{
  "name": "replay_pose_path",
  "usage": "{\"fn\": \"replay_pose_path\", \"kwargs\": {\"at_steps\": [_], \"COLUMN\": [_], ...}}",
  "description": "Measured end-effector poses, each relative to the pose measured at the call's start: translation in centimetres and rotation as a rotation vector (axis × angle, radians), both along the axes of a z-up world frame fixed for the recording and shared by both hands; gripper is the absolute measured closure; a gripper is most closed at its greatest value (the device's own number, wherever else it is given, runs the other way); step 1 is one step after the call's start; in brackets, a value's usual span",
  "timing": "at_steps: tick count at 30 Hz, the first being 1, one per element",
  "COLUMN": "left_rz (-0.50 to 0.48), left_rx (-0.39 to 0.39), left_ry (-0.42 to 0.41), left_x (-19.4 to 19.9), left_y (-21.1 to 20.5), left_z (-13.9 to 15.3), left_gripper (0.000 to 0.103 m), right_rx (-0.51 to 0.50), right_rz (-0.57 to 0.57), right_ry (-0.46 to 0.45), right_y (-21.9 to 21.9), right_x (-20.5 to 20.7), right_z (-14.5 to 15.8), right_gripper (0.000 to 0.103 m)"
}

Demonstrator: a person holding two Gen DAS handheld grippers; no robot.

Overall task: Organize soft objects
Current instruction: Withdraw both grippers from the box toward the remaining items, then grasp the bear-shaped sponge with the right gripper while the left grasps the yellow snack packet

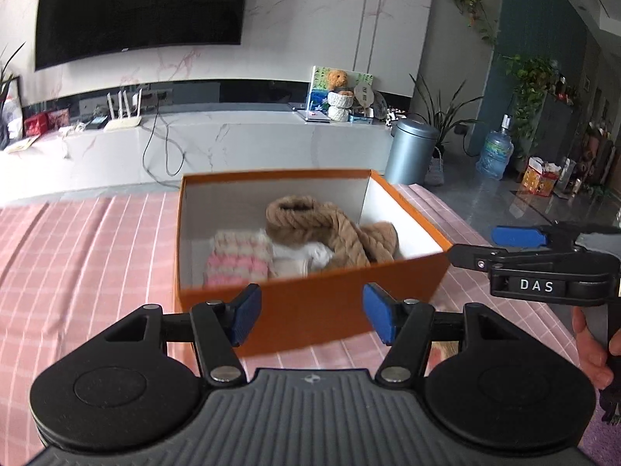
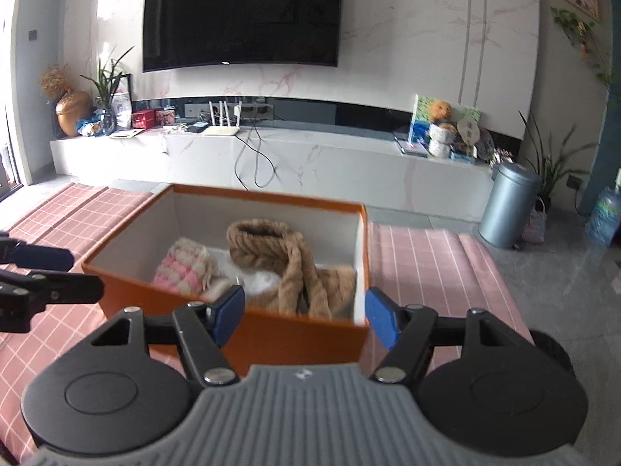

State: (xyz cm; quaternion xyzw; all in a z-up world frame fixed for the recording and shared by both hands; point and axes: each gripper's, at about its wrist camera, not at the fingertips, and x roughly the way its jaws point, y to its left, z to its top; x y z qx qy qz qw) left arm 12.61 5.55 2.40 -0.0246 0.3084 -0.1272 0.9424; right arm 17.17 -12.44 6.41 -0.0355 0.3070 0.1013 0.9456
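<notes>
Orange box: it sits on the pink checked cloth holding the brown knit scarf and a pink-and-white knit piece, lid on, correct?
Not quite. The orange box has no lid on: the left wrist view looks straight in at the brown knit scarf and pink-and-white knit piece. The rest holds.

One orange box (image 1: 310,303) holds three soft items: one tan scarf (image 1: 330,229), one pink-and-cream knit (image 1: 236,258), one white piece (image 1: 306,254).
</notes>
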Motion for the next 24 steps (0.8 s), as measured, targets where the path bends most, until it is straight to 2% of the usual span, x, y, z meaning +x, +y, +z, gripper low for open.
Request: {"fn": "replay_pose_path", "kwargs": {"at_steps": [6,9,11,16,21,24], "left_rz": [0.065,0.098,0.127,0.197,0.238,0.274], "left_rx": [-0.104,-0.116,-0.114,-0.236,-0.204,-0.207], "left_ry": [0.058,0.096,0.153,0.301,0.306,0.328], "left_x": [-3.3,-4.2,-4.5,-4.5,-3.8,-3.6], "left_y": [0.2,0.0,0.0,-0.1,-1.3,-1.5], "left_z": [-3.1,-4.7,-5.7,-8.5,-9.3,-10.0], "left_gripper": [0.031,0.031,0.031,0.031,0.03,0.023], "right_rx": [-0.008,0.006,0.016,-0.033,-0.029,-0.053], "right_rz": [-0.055,-0.07,-0.061,-0.058,0.002,0.017], "right_ry": [0.08,0.12,0.136,0.125,0.115,0.113], "right_y": [-1.6,-2.1,-2.1,-1.6,-0.7,-0.1], "right_x": [-3.8,-5.1,-6.0,-6.9,-7.4,-7.3], "right_z": [-3.6,-5.2,-6.0,-7.3,-7.7,-8.0], "right_gripper": [0.034,0.034,0.034,0.034,0.034,0.034]}}
